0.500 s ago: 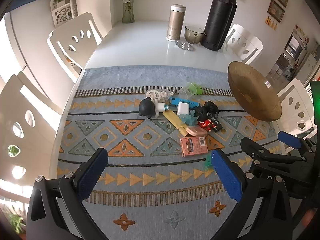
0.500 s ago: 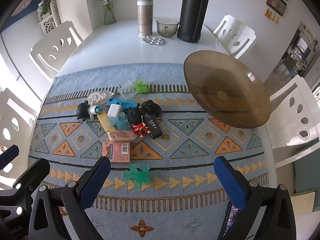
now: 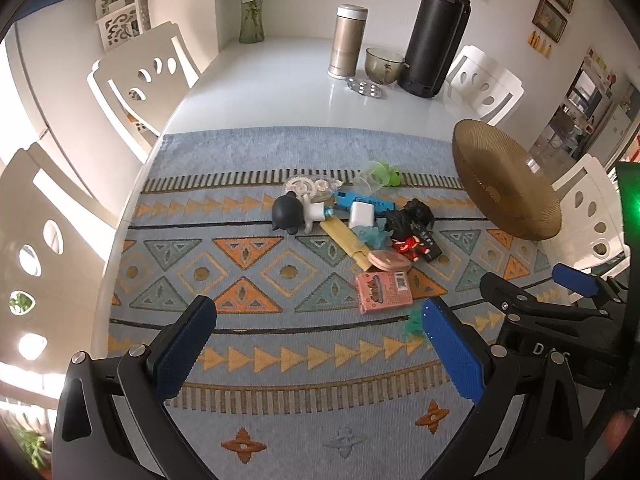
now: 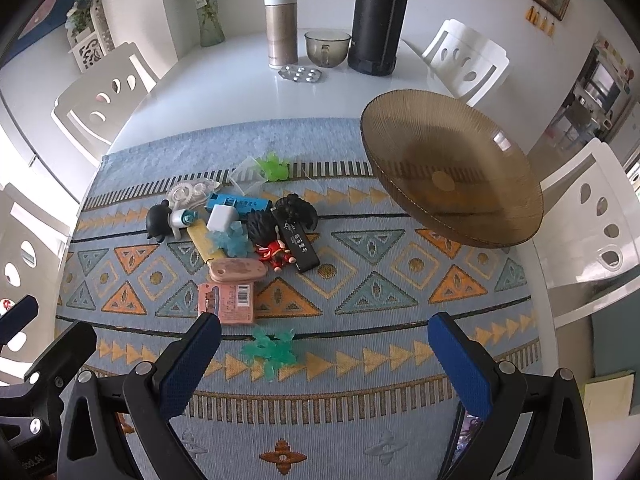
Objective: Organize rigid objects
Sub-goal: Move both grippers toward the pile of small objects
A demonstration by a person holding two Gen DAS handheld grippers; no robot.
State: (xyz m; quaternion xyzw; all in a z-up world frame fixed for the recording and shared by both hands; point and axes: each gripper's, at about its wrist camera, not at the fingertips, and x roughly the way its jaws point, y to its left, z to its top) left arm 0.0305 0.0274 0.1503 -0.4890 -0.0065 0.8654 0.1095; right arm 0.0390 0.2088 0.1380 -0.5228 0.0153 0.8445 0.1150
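Note:
A pile of small objects lies on the patterned blue mat [image 3: 248, 268]: a black figure [image 3: 287, 213], a white charger [image 3: 359, 214], a blue box [image 4: 238, 203], a yellow bar [image 3: 347, 240], a pink case [image 4: 238, 270], a pink card box [image 3: 383, 291] [image 4: 230, 300], a red figurine [image 4: 275, 254], a black stick [image 4: 300, 246]. A teal soft piece [image 4: 272, 350] lies apart, near me. A brown glass bowl [image 4: 448, 176] [image 3: 504, 184] stands on the right. My left gripper [image 3: 316, 354] is open and empty above the mat. My right gripper [image 4: 324, 360] is open and empty, over the teal piece.
At the table's far end stand a black flask [image 3: 436, 32], a steel thermos [image 3: 347, 42], a glass cup [image 3: 382, 64], a small metal dish [image 3: 366, 88] and a vase [image 3: 251, 12]. White chairs [image 3: 140, 76] surround the table.
Both grippers have shifted only slightly; the scene looks almost the same. Nothing was picked up or let go.

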